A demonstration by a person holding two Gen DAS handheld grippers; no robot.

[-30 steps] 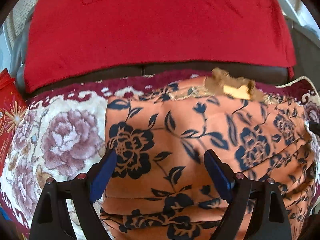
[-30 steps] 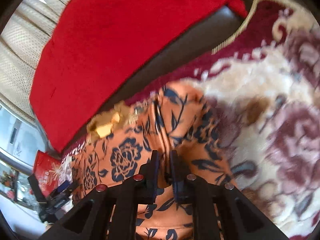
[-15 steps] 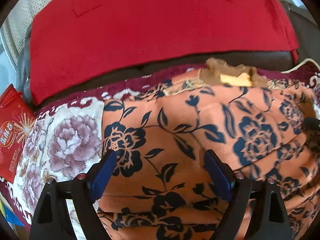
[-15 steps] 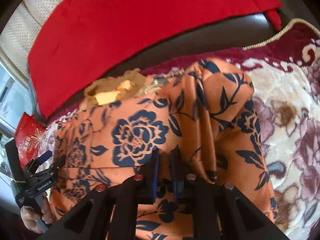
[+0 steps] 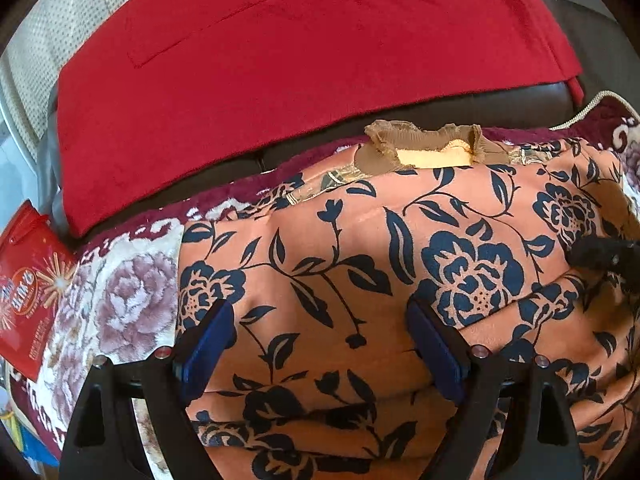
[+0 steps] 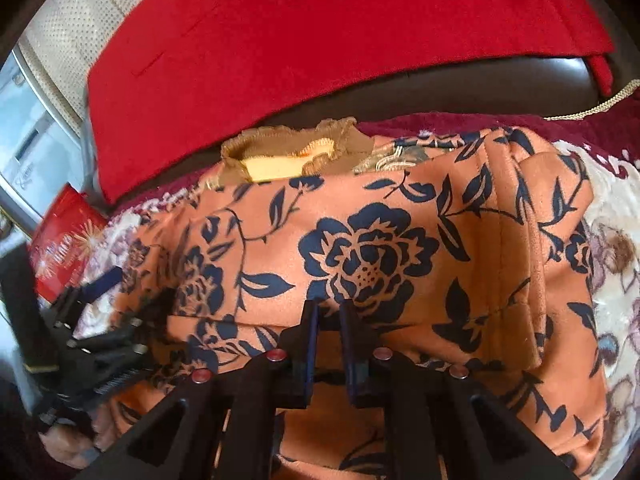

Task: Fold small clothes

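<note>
1. Pinching the orange floral garment (image 6: 400, 248), your right hand-held gripper (image 6: 329, 312) has its jaws nearly closed on a fold.
2. Your left hand-held gripper (image 5: 320, 328) hovers wide apart over the garment, gripping nothing.
3. The garment lies on the floral blanket (image 5: 120, 300), collar at 12 o'clock.

The orange flowered garment (image 5: 360, 272) covered most of the blanket (image 5: 120, 304), leaving bare blanket open at its left and, in the right wrist view, at its right edge. A red cloth (image 5: 300, 60) over the sofa back closed off the far side. A red packet (image 5: 24, 292) lay at the blanket's left margin.
</note>
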